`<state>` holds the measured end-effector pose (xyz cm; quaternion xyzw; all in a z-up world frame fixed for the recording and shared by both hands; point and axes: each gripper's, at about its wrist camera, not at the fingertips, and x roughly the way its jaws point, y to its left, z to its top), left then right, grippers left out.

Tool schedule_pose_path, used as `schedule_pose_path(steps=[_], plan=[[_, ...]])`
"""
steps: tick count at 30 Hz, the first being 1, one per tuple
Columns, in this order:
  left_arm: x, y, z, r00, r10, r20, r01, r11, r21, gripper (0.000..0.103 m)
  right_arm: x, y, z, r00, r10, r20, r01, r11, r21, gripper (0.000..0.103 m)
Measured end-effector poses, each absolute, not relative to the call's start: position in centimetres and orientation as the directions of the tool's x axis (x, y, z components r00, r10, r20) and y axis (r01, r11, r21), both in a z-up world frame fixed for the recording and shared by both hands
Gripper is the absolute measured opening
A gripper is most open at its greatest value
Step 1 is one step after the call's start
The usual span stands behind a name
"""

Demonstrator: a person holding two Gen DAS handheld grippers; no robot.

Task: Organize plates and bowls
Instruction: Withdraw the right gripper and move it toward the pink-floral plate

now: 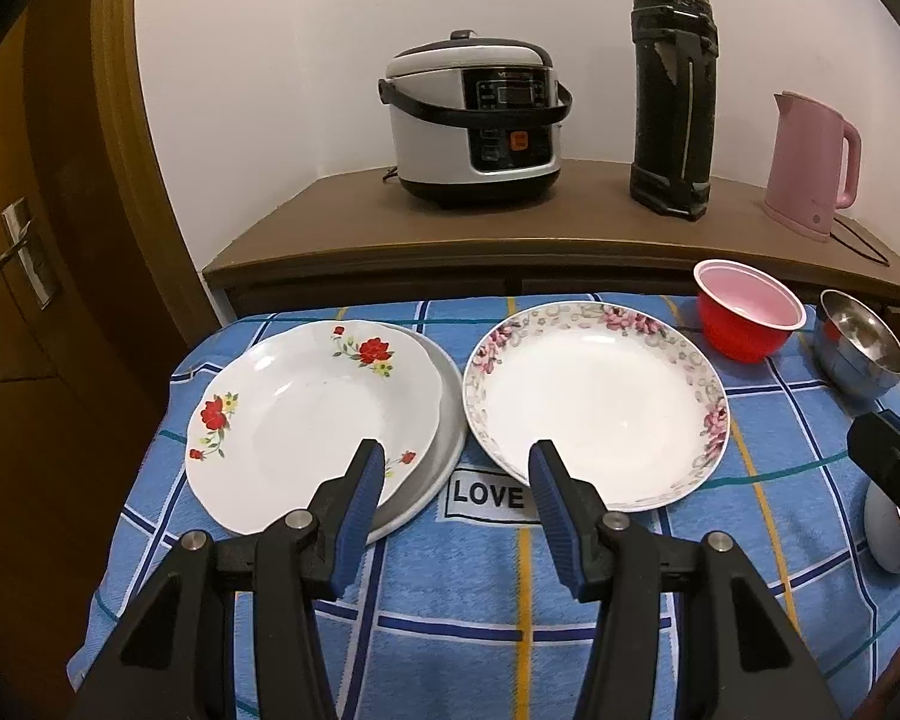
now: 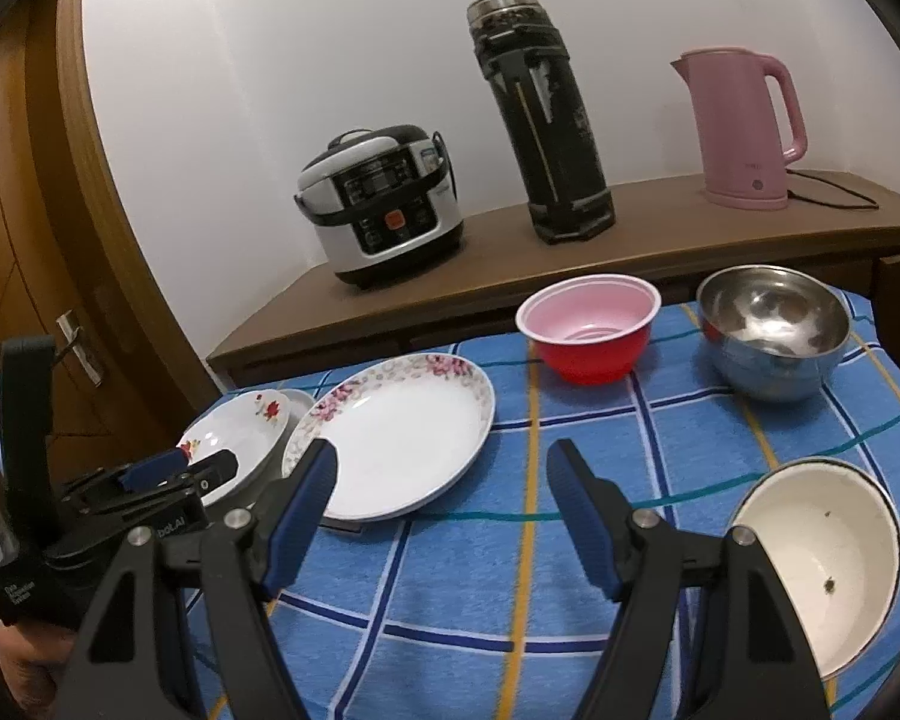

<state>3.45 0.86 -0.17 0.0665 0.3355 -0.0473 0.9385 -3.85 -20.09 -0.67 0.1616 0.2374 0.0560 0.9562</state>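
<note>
Blue checked cloth point(image 1: 450, 618) covers the table; sideboard point(image 1: 510, 222) at 12 o'clock, door point(image 1: 18, 252) at 9. Both grippers point(image 1: 457, 468) point(image 2: 442, 474) gape wide, empty.

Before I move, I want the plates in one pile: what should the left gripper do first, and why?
Probably ease the left gripper forward and right to the near rim of the pink-flowered plate. Its jaws are open and empty, and that plate lies alone beside the red-flowered plate, which already sits on a grey plate.
</note>
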Motion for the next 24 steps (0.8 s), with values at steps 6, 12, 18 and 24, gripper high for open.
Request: schedule_pose_path(steps=[6,12,18,24], plan=[[3.7,0.2,-0.3,0.762,-0.049,-0.646,0.143,0.985,0.094,0.053,-3.9,-20.8,-0.7,0.879,0.184,-0.44,-0.025,0.939,0.343,0.074],[4.2,0.4,-0.8,0.747,-0.078,-0.66,0.162,0.984,0.067,0.053,-3.8,-21.3,-0.9,0.874,0.179,-0.452,-0.018,0.941,0.339,0.074],[5.7,0.8,-0.5,0.744,-0.112,-0.658,0.191,0.98,0.05,0.053,-3.1,-21.4,-1.4,0.866,0.175,-0.469,-0.005,0.94,0.341,0.074],[9.3,0.8,-0.2,0.721,-0.138,-0.679,0.215,0.976,0.03,0.053,-1.0,-21.6,-1.7,0.856,0.183,-0.483,0.013,0.927,0.374,0.074]])
